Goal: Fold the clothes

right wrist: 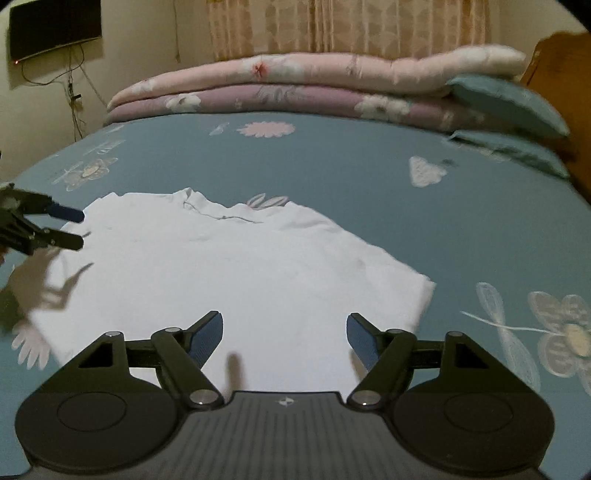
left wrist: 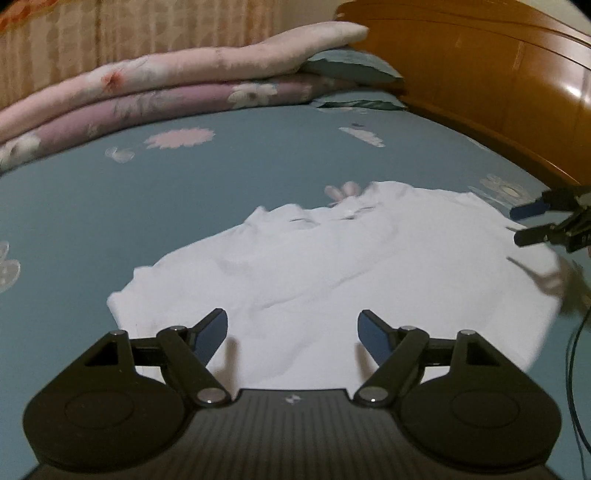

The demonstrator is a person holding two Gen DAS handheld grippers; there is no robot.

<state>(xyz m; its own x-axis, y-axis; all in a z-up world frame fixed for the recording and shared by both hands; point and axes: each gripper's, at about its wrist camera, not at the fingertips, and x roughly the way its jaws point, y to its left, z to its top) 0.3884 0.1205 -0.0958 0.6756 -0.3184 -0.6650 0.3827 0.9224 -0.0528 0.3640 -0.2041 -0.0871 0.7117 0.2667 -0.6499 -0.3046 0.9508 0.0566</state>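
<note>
A white shirt (left wrist: pixel 332 273) lies spread flat on the blue flowered bedsheet (left wrist: pixel 110 206), collar at the far side. It also shows in the right wrist view (right wrist: pixel 236 273). My left gripper (left wrist: pixel 291 332) is open and empty, hovering over the shirt's near edge. My right gripper (right wrist: pixel 284 332) is open and empty over the shirt's near edge too. The right gripper shows at the right edge of the left wrist view (left wrist: pixel 517 225), open beside the shirt. The left gripper shows at the left edge of the right wrist view (right wrist: pixel 79 229), open by the shirt's left side.
Folded pink and purple quilts (right wrist: pixel 295 85) lie along the far side of the bed. Blue pillows (right wrist: pixel 509 107) rest against a wooden headboard (left wrist: pixel 498 74). A curtain (right wrist: pixel 351 26) hangs behind. A dark screen (right wrist: pixel 55 26) with cables hangs on the wall.
</note>
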